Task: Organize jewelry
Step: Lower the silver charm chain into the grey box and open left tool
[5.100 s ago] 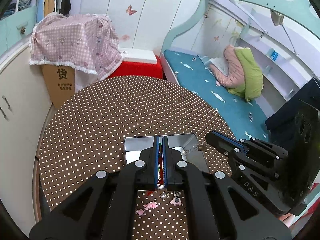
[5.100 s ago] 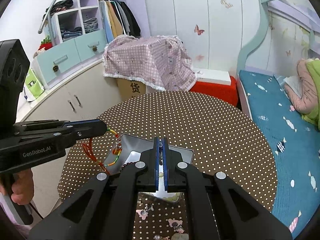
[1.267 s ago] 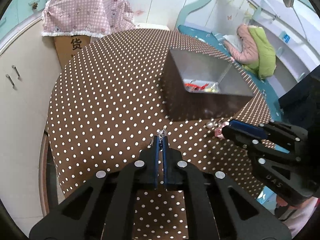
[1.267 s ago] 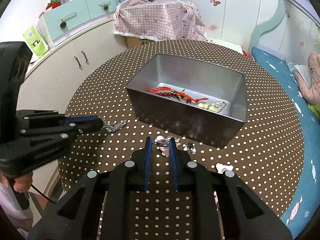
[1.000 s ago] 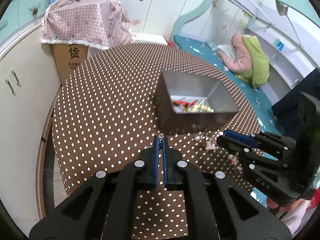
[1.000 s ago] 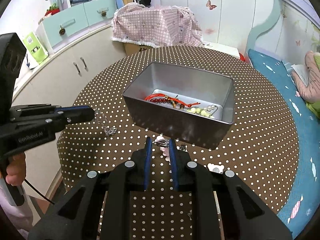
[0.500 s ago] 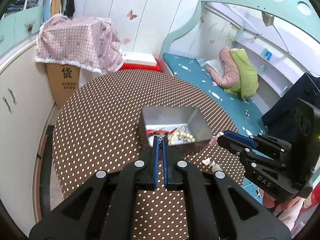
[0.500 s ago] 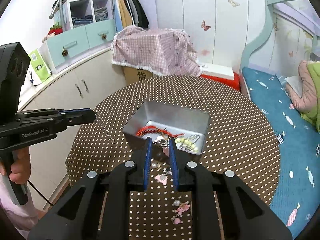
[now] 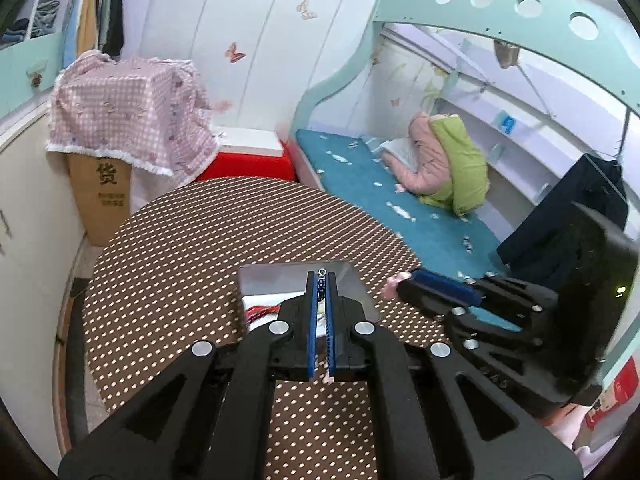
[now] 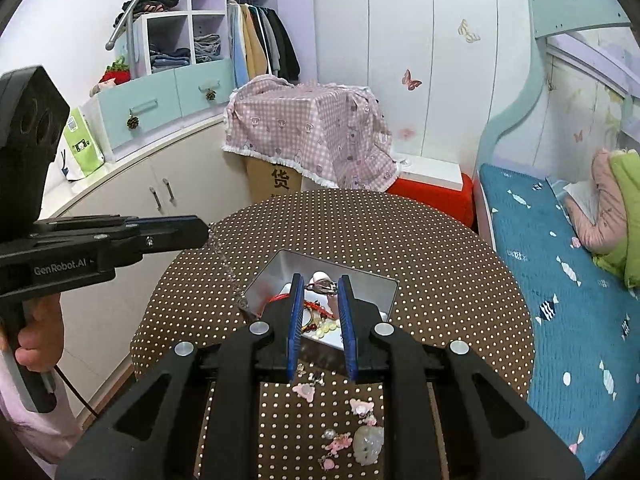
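Both grippers risen, chain (image 10: 228, 268) dangling from left gripper (image 10: 206, 234)

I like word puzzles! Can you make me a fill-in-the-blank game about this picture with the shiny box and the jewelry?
1. The thin silver chain dangles from the ____ gripper.
2. The rectangular silver metal box sits on a brown tablecloth with white ____.
3. The right gripper pinches a small pink and silver charm above the ____.
4. Loose pink charms lie on the cloth ____ the box.

Missing words: left; dots; box; outside
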Tool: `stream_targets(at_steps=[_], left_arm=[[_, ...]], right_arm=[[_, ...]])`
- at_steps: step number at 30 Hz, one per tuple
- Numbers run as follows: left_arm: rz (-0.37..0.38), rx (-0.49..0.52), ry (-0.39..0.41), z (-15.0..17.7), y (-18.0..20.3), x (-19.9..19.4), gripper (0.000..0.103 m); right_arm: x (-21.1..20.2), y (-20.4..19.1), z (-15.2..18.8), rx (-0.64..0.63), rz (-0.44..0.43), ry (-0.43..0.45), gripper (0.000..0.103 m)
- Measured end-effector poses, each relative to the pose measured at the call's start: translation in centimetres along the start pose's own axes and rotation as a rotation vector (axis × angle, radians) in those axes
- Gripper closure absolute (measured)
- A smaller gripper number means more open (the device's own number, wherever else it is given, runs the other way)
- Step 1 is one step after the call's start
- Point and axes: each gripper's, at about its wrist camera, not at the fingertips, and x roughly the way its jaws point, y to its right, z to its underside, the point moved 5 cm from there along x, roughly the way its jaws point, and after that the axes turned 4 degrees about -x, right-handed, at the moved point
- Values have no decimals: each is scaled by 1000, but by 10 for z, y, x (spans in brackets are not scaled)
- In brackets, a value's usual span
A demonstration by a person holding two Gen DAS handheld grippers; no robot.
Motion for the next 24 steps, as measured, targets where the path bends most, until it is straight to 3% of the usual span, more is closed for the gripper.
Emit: stream_targets(at_steps=[9, 20, 24], left_arm=[[9, -21, -27, -9, -7, 30, 99], [-30, -53, -119, 2, -33, 76, 99], [-49, -55, -147, 10, -37, 84, 95]], right_arm=[[29, 12, 6, 30, -3, -56, 87], [59, 26, 20, 58, -21, -131, 87], [62, 34, 22, 79, -9, -144, 71]])
